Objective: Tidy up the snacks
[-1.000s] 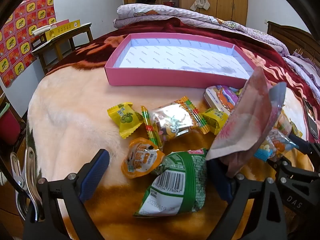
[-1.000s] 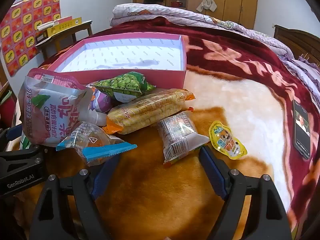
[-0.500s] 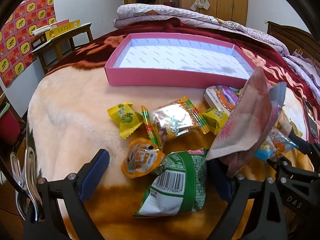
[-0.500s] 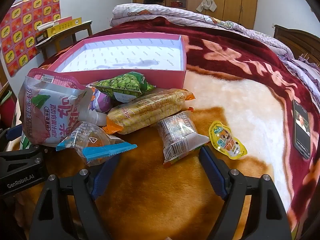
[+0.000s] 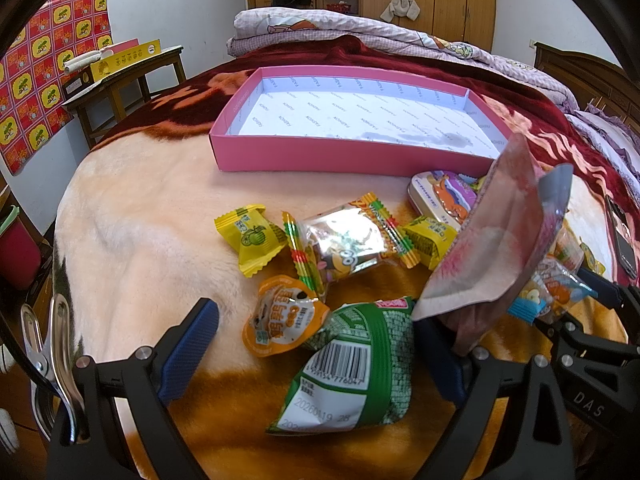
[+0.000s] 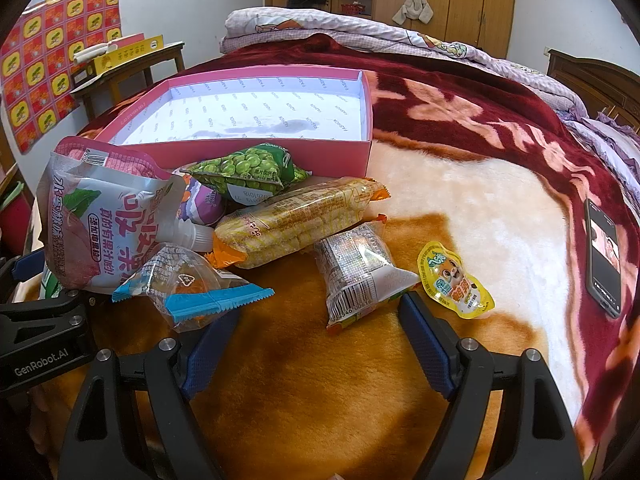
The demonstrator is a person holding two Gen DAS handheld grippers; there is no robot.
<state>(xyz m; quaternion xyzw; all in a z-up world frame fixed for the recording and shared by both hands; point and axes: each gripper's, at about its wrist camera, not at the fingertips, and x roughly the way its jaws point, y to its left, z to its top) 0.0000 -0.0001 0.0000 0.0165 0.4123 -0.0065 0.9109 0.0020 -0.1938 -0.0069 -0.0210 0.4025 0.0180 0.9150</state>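
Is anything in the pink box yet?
No, the pink box shows only its white printed lining, and the snacks, such as the green pea bag, all lie on the blanket in front of it.

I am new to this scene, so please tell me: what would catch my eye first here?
First, the big pink box, open and with nothing in it, at the far side of the blanket. In front of it lies a heap of bright snack packets. Both open tongs, left and right, frame the pile from the near edge.
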